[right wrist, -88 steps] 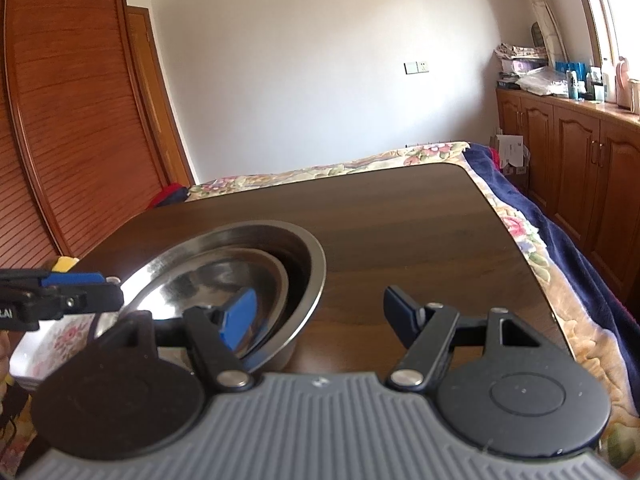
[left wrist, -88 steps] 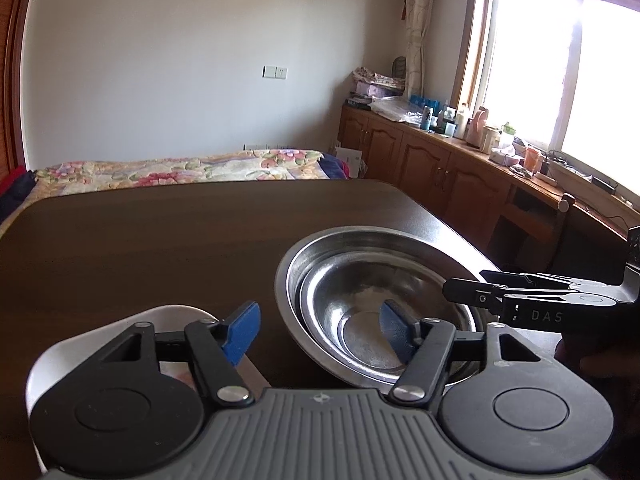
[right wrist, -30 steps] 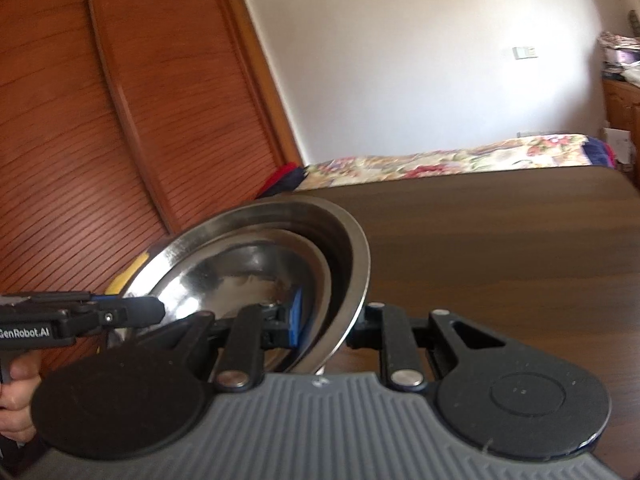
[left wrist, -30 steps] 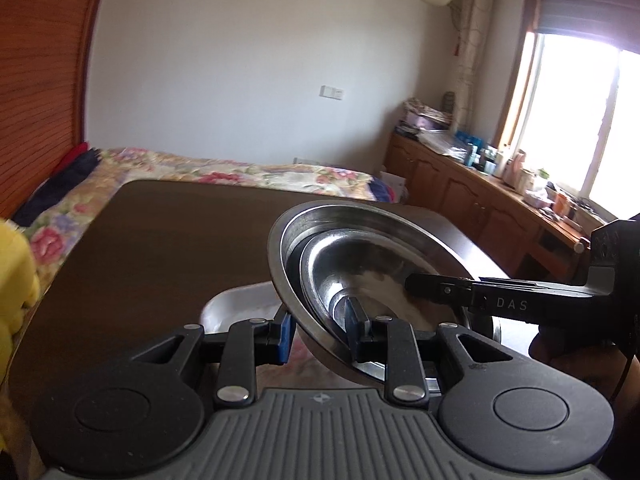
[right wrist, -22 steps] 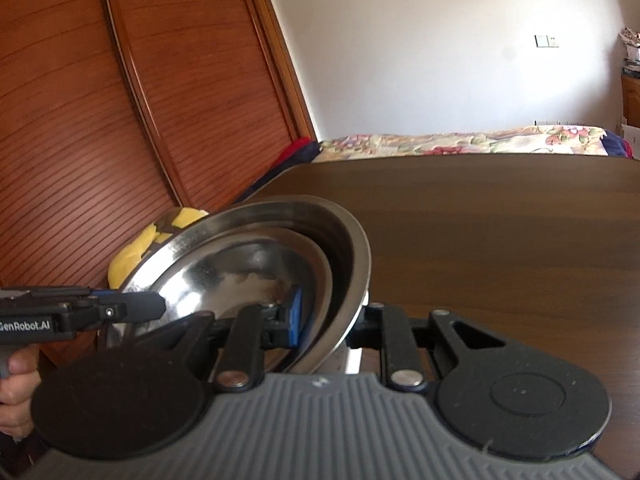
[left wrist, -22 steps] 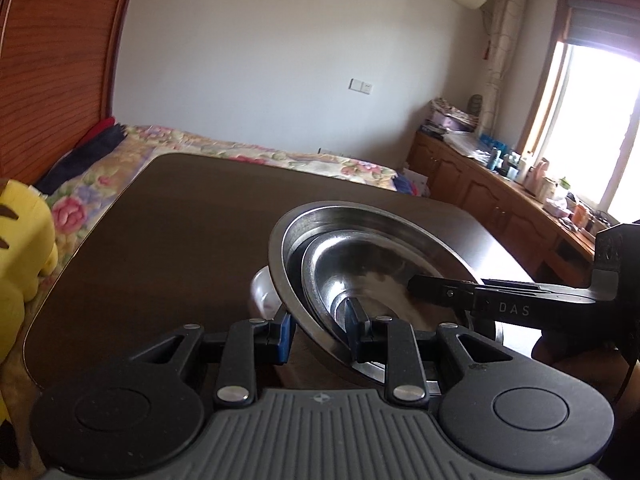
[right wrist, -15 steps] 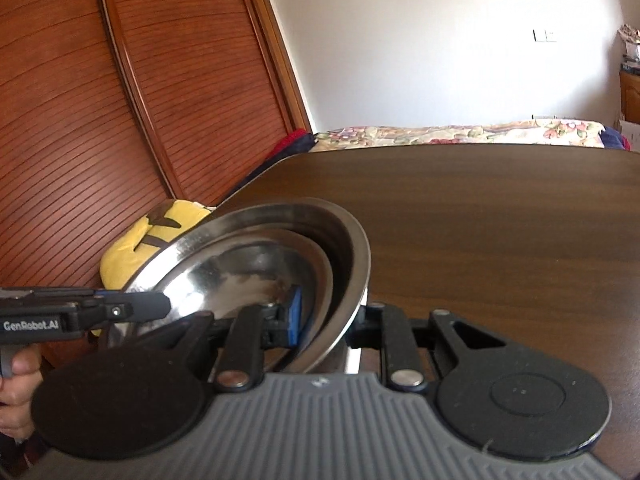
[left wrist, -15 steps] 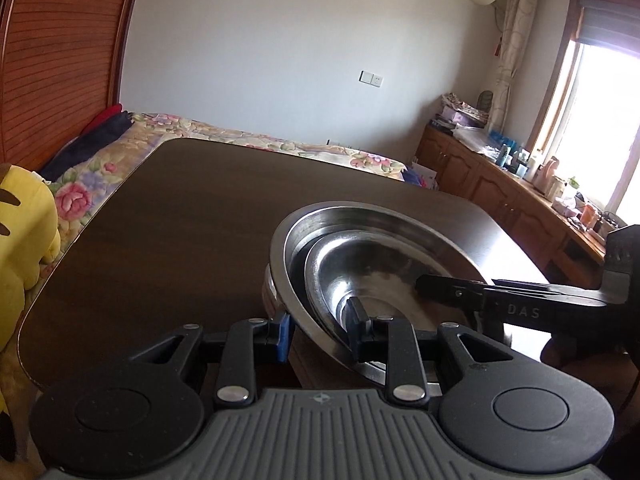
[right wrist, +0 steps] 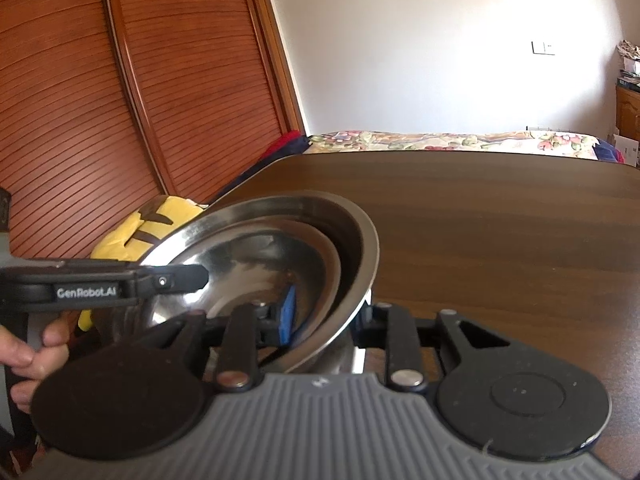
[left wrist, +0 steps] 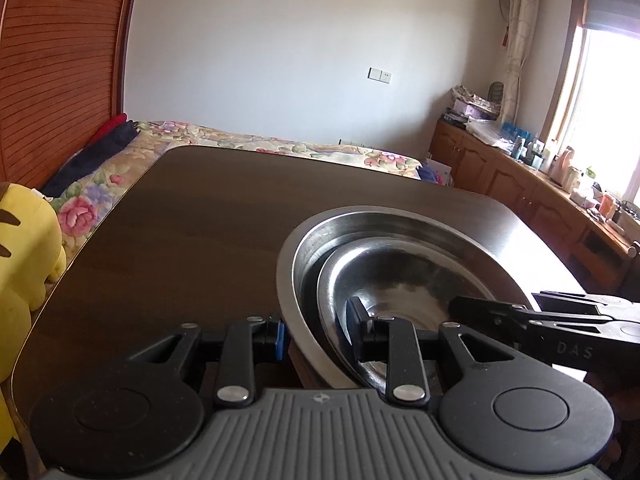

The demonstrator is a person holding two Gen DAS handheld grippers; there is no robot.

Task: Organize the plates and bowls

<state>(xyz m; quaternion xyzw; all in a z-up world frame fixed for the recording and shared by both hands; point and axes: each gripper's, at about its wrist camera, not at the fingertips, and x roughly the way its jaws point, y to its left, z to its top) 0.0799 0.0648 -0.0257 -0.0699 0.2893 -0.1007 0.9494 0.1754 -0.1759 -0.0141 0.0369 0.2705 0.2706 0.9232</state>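
Two steel bowls are nested, the small bowl [left wrist: 400, 276] inside the large bowl [left wrist: 400, 220]. My left gripper [left wrist: 316, 328] is shut on the stack's left rim, one blue pad outside and one inside. My right gripper [right wrist: 324, 318] is shut on the opposite rim of the large bowl [right wrist: 356, 240], which tilts in that view, with the small bowl [right wrist: 280, 264] inside. Each view shows the other tool side-on: the right gripper [left wrist: 500, 312] and the left gripper [right wrist: 176, 280]. A white sliver [right wrist: 358, 360] shows beneath the stack; I cannot tell what it is.
The dark wooden table [left wrist: 220, 220] stretches ahead. A yellow plush toy [left wrist: 24, 248] lies off its left edge on a floral bed [left wrist: 240, 144]. A slatted wooden wardrobe [right wrist: 100, 100] stands at the left, cabinets [left wrist: 520, 188] under the window at the right. A hand [right wrist: 32, 352] holds the left tool.
Both grippers closed on the bowl stack and carried it left. The white plate seen beneath a second ago is now covered by the bowls.
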